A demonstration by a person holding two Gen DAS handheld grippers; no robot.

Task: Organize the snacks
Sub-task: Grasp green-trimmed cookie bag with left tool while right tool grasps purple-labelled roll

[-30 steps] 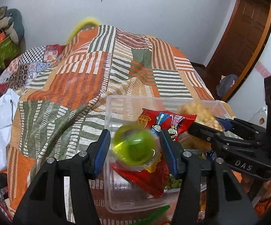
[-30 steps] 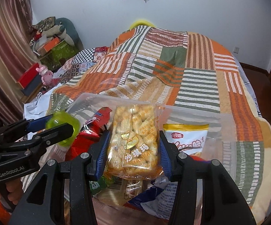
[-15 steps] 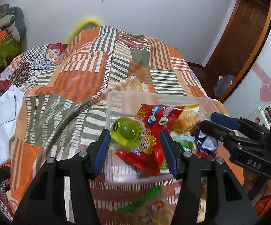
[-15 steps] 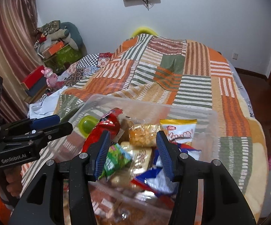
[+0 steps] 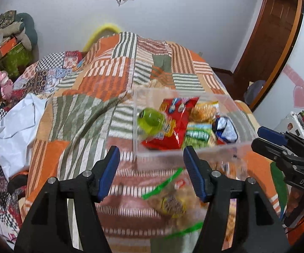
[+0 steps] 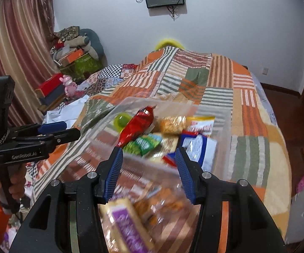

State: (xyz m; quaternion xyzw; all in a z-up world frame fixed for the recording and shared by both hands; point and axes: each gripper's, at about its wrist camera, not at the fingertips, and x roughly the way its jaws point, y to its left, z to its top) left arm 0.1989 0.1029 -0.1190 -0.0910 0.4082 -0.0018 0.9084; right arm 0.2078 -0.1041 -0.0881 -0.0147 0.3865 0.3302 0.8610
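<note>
We are holding left tool [image 5: 151,162] released, jaws just widening, nothing between; right tool [image 6: 148,164] released; jelly cup [image 5: 151,121] lying in clear bin [image 5: 194,152].

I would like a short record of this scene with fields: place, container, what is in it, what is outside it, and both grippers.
place: patchwork bedspread
container: clear plastic box
inside: green jelly cup, red snack bag, green packet, other packets
outside: blurred snack bags nearer the cameras
left gripper: open, empty, jaws just opened wider
right gripper: open, empty
</note>
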